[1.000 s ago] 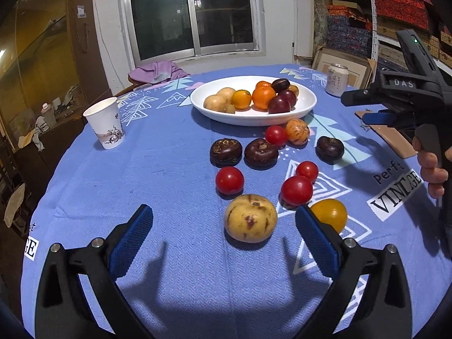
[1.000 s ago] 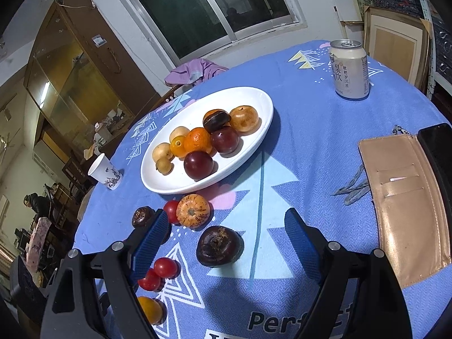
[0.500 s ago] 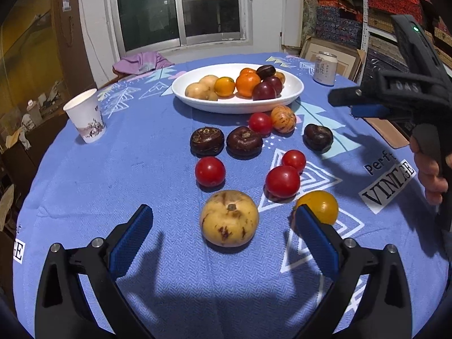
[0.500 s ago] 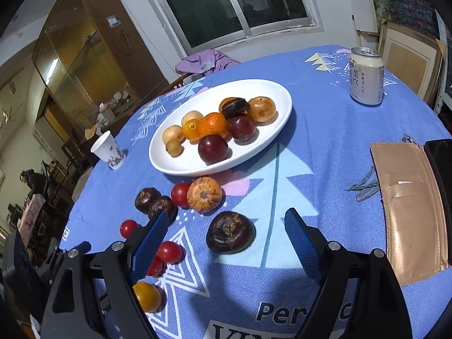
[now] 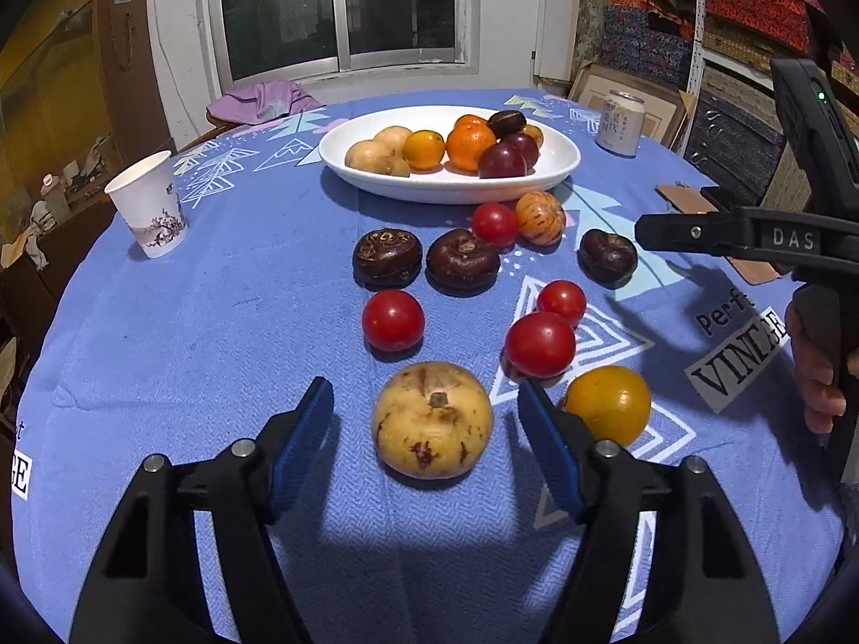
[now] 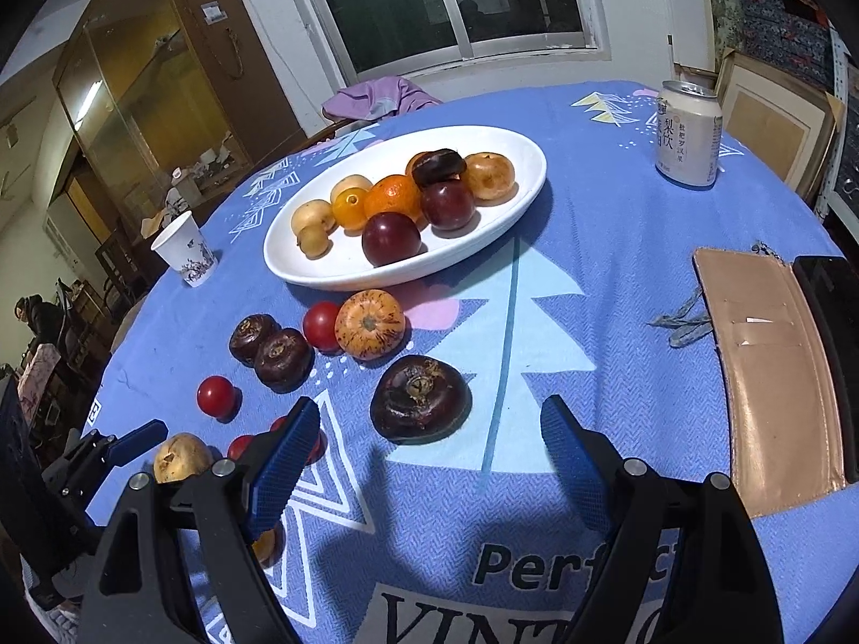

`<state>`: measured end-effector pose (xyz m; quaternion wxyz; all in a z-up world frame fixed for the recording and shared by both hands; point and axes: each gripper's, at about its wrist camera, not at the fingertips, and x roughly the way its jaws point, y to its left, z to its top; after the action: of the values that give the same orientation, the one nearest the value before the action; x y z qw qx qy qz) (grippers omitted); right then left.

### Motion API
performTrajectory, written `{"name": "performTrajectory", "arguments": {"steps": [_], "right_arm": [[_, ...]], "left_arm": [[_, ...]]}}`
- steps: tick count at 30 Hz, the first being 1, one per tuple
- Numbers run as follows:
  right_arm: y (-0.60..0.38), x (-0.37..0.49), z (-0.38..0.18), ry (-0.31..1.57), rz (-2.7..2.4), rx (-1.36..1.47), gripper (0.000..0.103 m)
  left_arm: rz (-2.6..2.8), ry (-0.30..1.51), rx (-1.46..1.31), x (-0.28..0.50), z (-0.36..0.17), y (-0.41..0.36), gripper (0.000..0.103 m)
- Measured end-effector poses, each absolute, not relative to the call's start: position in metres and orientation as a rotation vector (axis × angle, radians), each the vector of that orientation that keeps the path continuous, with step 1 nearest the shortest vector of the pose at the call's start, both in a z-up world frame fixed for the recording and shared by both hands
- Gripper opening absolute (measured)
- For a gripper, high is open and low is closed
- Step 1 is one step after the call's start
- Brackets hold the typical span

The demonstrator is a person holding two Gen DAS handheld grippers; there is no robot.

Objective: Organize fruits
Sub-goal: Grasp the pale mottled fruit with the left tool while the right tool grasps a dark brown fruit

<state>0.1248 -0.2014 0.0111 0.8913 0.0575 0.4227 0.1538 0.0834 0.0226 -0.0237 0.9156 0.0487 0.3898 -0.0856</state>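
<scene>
Flanking a spotted yellow fruit (image 5: pixel 432 419) on the blue tablecloth (image 5: pixel 177 343), the left gripper (image 5: pixel 425 412) has just been drawing its jaws inward, yet a gap remains on each side of the fruit and the blue pads (image 5: pixel 303 437) do not touch it. An orange-yellow fruit (image 5: pixel 606 403) lies just beside the right-hand pad. Spread wide with nothing between its pads, the right gripper (image 6: pixel 429 432) hangs over the cloth with a dark brown fruit (image 6: pixel 421 398) lying just ahead of its tips. Beyond are red tomatoes (image 5: pixel 393 320), two more dark fruits (image 5: pixel 386 257) side by side, and a striped orange fruit (image 6: pixel 369 324) touching a tomatoe. Farther back the white oval dish (image 6: pixel 499 225) holds oranges, plums and pale fruit. A paper cup (image 5: pixel 147 204), a drinks can (image 6: pixel 688 140) and a tan wallet (image 6: pixel 773 375) sit toward the table's edges.
</scene>
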Motion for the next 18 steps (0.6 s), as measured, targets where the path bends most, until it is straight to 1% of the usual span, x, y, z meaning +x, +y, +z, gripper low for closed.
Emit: {"name": "performTrajectory", "arguments": {"steps": [2, 5, 7, 9, 11, 15, 18], "right_arm": [[-0.199, 0.123, 0.01, 0.873, 0.313, 0.096, 0.085], [-0.195, 0.121, 0.009, 0.861, 0.29, 0.049, 0.085], [-0.193, 0.121, 0.008, 0.858, 0.277, 0.023, 0.084], [-0.19, 0.121, 0.007, 0.853, 0.266, -0.008, 0.08], [-0.185, 0.119, 0.006, 0.845, 0.256, -0.055, 0.078], [-0.172, 0.114, 0.005, 0.803, 0.234, -0.165, 0.077], [-0.168, 0.113, 0.005, 0.795, 0.237, -0.193, 0.077]], "left_arm": [[-0.181, 0.81, 0.098, 0.084, -0.025, 0.022, 0.058], [-0.181, 0.83, 0.081, 0.089, -0.027, 0.024, 0.051], [-0.184, 0.834, 0.071, 0.091, -0.028, 0.025, 0.049], [-0.193, 0.83, 0.072, 0.09, -0.027, 0.024, 0.045], [-0.19, 0.827, 0.079, 0.09, -0.027, 0.022, 0.045], [-0.193, 0.828, 0.074, 0.09, -0.027, 0.022, 0.045], [-0.192, 0.83, 0.075, 0.09, -0.027, 0.023, 0.045]]}}
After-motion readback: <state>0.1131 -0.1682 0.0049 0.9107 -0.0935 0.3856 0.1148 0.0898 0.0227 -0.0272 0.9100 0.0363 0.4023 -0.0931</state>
